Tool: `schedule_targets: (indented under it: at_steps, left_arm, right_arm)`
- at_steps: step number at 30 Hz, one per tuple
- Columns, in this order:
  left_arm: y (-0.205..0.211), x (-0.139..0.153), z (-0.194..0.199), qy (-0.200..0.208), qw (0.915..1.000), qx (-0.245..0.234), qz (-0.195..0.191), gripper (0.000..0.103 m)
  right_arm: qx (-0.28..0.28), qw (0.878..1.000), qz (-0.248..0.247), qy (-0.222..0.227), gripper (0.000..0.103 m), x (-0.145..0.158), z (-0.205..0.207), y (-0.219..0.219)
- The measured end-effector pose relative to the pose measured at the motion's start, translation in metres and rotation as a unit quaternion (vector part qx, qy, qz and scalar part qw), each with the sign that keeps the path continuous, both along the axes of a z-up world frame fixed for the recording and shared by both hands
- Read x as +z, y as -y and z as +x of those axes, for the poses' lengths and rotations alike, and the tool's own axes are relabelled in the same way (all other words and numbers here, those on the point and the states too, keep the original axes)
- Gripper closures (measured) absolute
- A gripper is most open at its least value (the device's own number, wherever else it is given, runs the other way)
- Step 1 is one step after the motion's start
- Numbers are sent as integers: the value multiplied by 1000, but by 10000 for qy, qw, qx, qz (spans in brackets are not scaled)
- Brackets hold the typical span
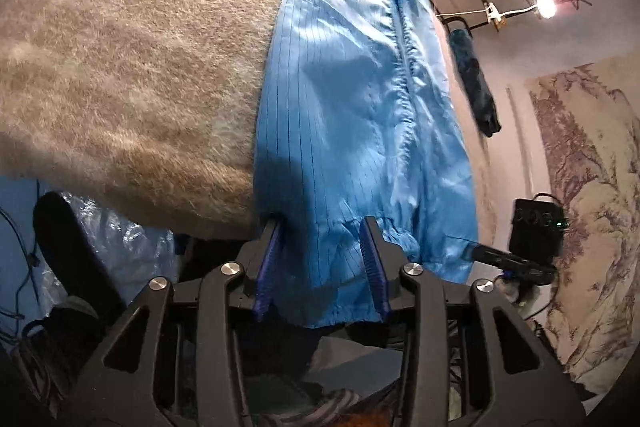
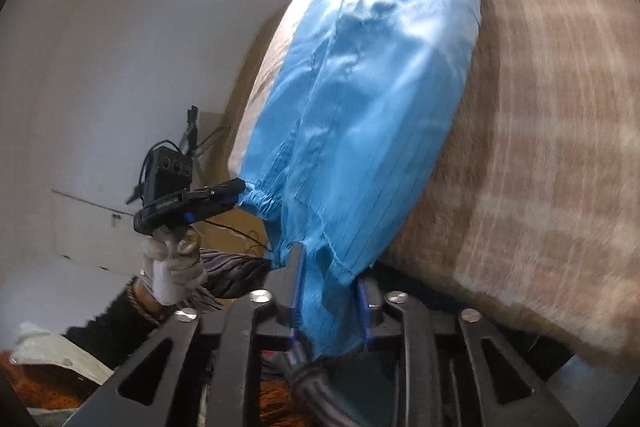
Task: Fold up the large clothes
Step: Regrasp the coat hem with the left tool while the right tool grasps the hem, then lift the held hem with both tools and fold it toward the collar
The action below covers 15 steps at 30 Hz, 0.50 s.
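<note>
Garment [image 1: 352, 115], blue and striped, lies ahead of the left tongs [image 1: 324, 259] on a fuzzy blanket [image 1: 132, 67], its hem between their partly spread fingers. Right tongs [image 2: 330, 291] straddle another hem, jaws partly spread; whether either pair grips, I cannot tell.

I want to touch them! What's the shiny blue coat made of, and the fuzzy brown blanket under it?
The blue coat looks like thin, smooth synthetic cloth: it shines, wrinkles finely and has thin dark stripes. The brown blanket looks like fluffy wool or fleece, since long soft hairs stand up from it. Which fibre exactly, I can't tell.
</note>
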<state>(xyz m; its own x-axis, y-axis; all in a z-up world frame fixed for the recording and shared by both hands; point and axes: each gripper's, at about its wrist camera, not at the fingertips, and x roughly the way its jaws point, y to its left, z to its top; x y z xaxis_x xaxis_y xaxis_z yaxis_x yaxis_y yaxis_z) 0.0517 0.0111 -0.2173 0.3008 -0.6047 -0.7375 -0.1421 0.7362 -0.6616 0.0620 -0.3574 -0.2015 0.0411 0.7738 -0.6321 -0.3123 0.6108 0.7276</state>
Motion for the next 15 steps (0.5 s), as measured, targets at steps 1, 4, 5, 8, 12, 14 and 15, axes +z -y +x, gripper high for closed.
schedule_targets:
  at_steps: [1,4,5,8,12,14,15]
  left_arm:
    - [-1,-2,1,-36,10000,23,-44,64]
    - [0,-2,2,-57,10000,-33,-63,66]
    - [4,1,2,-24,9999,-122,38,76]
    - [12,8,4,33,9995,-291,-111,103]
    - [24,28,13,246,9985,-386,-283,103]
    - [25,38,20,327,9978,-366,-455,103]
    - [26,42,22,357,9975,-346,-500,103]
  right_arm:
    - [-18,10000,-84,-14,65,-2,1,-1]
    - [-28,9995,-162,-259,76,-16,4,-8]
    - [1,9994,-158,-310,82,-17,3,-9]
    - [37,9995,-233,-191,100,-15,-2,-10]
    - [-271,9993,169,-209,102,-6,-3,0]
    - [-421,9984,317,-200,102,-2,-3,5]
    - [-501,9978,390,-187,103,1,-3,7]
